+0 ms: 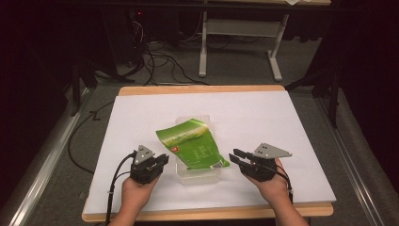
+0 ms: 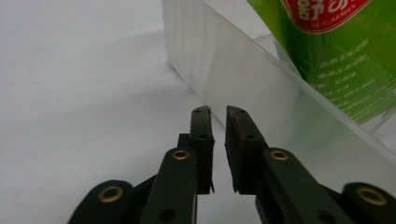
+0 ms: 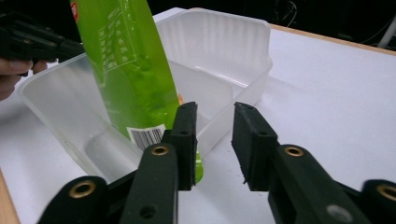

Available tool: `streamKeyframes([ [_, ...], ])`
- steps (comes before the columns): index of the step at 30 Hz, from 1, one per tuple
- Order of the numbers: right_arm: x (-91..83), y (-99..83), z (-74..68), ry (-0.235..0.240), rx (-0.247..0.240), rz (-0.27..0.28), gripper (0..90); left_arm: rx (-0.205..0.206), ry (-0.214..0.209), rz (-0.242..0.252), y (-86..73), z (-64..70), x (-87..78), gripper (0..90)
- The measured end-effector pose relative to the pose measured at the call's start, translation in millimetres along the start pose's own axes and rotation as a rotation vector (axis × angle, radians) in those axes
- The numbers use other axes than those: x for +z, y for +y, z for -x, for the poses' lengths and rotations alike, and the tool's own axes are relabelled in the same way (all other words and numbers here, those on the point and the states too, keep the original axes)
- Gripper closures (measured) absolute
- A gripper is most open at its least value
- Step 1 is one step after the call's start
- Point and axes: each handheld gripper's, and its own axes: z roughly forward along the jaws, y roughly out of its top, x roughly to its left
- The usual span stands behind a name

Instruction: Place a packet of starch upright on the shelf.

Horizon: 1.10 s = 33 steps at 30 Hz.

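High view: above table's (image 1: 301,141) near edge, facing forward and down, far. Gripper views: low, close, along own jaws, from opposite sides. All share clear tub (image 1: 201,175) (image 2: 233,70) (image 3: 224,51), green pouch (image 1: 190,146) (image 2: 345,60) (image 3: 126,60).

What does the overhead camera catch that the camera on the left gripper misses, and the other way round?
The high view alone takes in the whole white table, both hands, the right gripper and the cables on the floor. The left gripper view alone shows how narrow the gap between the left gripper jaws is, close beside the container wall. Both show the clear plastic container and the green packet lying on it.
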Motion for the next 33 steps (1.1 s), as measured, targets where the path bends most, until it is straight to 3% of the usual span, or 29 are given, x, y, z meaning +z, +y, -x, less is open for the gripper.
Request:
streamKeyframes([
  [5, 5.2, -1.0, -3.3, -0.022, 0.012, -0.036, 87.7, -0.021, -0.004, -0.014, -1.1, 4.4, 9.6, 85.6],
  [7, 9.8, -0.7, -7.6, -0.021, 0.003, -0.052, 90.0, -0.012, -0.003, -0.018, -1.2, 7.7, 13.6, 86.6],
  [15, 21.5, 2.4, -21.4, -0.026, -0.031, -0.092, 90.0, 0.037, -0.019, -0.030, 1.3, 18.0, 23.6, 90.0],
  [27, 31.3, -0.5, -24.4, 0.001, -0.034, -0.150, 90.0, 0.033, -0.021, -0.034, 0.9, 18.4, 24.1, 90.0],
  [33, 38.9, 0.1, -27.3, 0.019, -0.030, -0.151, 90.0, 0.028, -0.020, -0.037, 1.0, 18.5, 24.0, 90.0],
])
